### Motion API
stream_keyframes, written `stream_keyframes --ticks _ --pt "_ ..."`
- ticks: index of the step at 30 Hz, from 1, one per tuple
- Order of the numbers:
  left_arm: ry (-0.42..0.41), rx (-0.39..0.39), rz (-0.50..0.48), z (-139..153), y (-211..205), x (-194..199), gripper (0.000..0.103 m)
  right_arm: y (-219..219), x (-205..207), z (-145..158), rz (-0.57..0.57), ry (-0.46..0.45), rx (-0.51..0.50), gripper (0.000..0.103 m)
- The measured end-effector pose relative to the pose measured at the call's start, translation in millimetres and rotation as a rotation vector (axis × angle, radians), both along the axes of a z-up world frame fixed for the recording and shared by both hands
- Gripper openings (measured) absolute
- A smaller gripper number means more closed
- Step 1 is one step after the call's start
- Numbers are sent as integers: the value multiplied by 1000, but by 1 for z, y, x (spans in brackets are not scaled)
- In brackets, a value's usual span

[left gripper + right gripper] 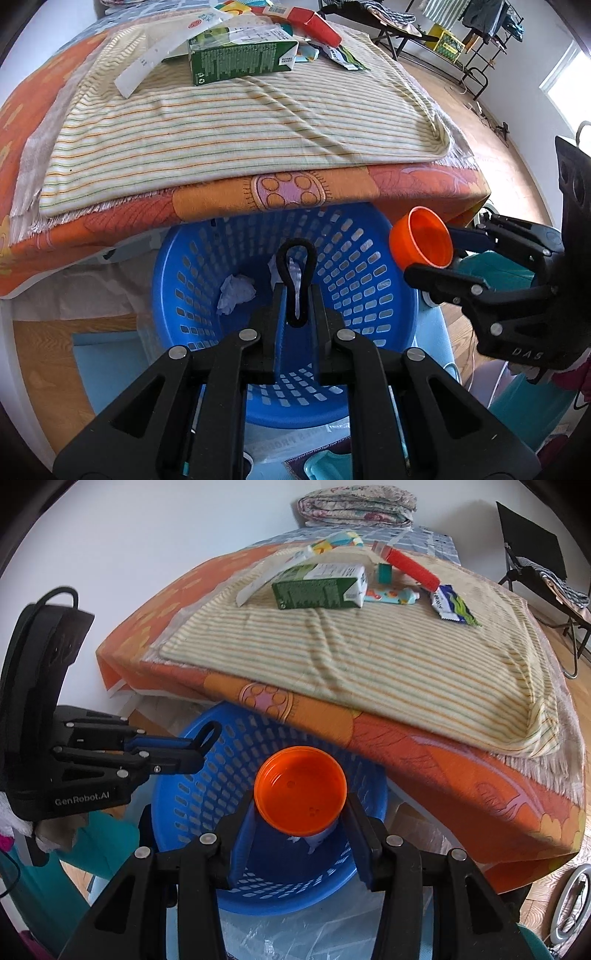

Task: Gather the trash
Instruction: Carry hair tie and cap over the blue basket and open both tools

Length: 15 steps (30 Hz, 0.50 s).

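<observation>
A blue perforated basket (pixel 354 258) (pixel 207 797) stands on the floor below the table edge, with crumpled white paper (pixel 236 293) inside. My left gripper (pixel 296 295) is shut on a black loop of cord or hair tie (pixel 295 258) and holds it over the basket. My right gripper (pixel 301 812) is shut on an orange plastic cap (pixel 301 790), also over the basket; it shows in the left wrist view (pixel 423 243) too. On the striped cloth (pixel 229 125) lie a green carton (pixel 242 59) (pixel 319 587), a red tube (pixel 413 568), and wrappers (pixel 452 605).
The table carries an orange patterned cover (pixel 461 775) overhanging the basket. Folded bedding (pixel 356 506) lies at the far end. A folding chair (pixel 535 565) and clothes rack (pixel 461 44) stand on the wood floor to the right. Clear plastic sheet (pixel 295 934) lies under the basket.
</observation>
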<state>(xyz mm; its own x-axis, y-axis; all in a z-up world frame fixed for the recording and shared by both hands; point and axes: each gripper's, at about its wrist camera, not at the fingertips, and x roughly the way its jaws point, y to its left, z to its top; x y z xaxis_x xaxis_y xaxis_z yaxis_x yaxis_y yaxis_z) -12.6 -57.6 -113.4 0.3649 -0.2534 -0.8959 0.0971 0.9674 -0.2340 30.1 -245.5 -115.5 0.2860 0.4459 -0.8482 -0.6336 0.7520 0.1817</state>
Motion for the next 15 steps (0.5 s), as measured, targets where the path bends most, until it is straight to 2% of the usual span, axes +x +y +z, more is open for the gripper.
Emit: stream_keyframes --ticks 2,4,5,7,15 --pt "8 -5 -1 -1 1 0 11 1 -1 -2 4 6 -6 49" --pt "14 -9 1 -2 1 1 29 2 -1 -3 4 9 -9 53" --pt "12 -13 3 -2 1 1 32 2 -1 -3 2 7 -10 56" --pt "11 -9 2 -2 2 0 34 1 -1 -2 -4 0 -8 69" --pt "19 -6 12 -4 3 3 34 -3 3 0 -28 -3 -1 77"
